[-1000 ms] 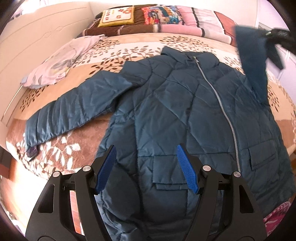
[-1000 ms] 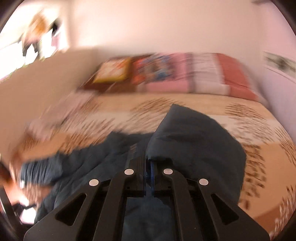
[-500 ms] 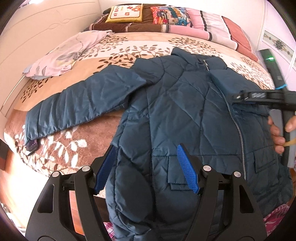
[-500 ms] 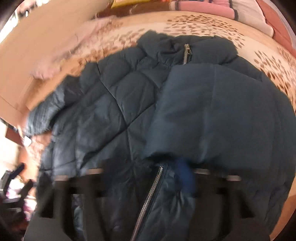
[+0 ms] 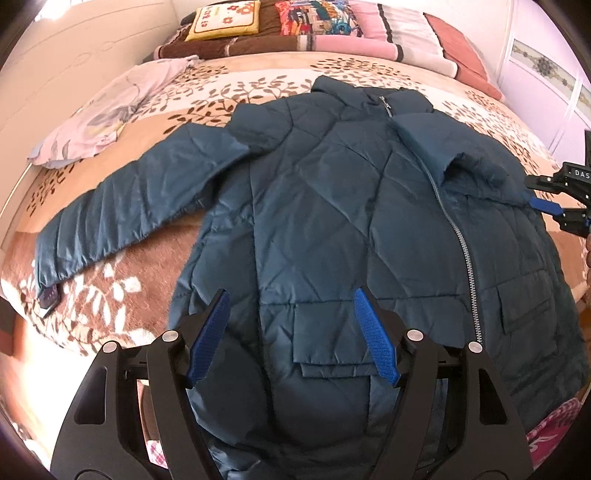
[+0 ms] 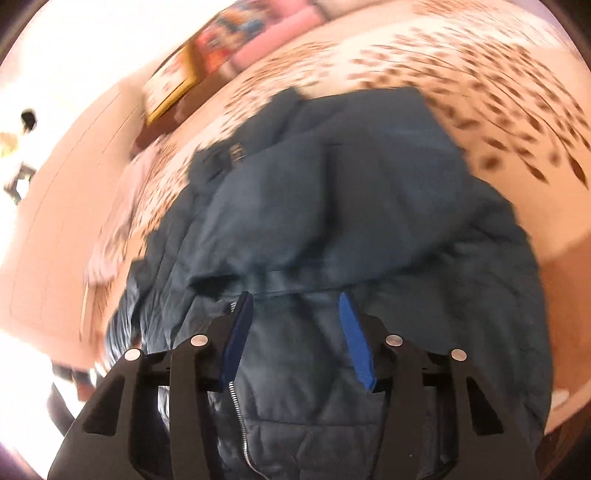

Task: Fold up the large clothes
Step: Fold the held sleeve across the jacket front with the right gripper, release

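Observation:
A dark teal quilted jacket (image 5: 332,229) lies front up on the bed, its zipper (image 5: 465,251) closed. One sleeve (image 5: 129,206) stretches out flat to the left. The other sleeve (image 5: 461,155) lies folded across the chest. My left gripper (image 5: 291,295) hovers open over the pocket near the hem, nothing between its fingers. My right gripper (image 6: 294,295) hangs just below the folded sleeve's cuff (image 6: 351,206), over the zipper. Its jaws are closing with no cloth pinched between them. It also shows at the right edge of the left wrist view, the right gripper (image 5: 554,206).
The leaf-patterned blanket (image 5: 491,110) covers the bed. Pillows (image 5: 225,18) line the headboard end. A lilac garment (image 5: 110,110) lies at the far left. A pink patterned cloth (image 5: 546,435) peeks out under the hem at the lower right.
The right gripper, shut on the raised sleeve a second ago, swung down, laid the sleeve across the jacket's chest and let go. The left gripper has stayed over the hem.

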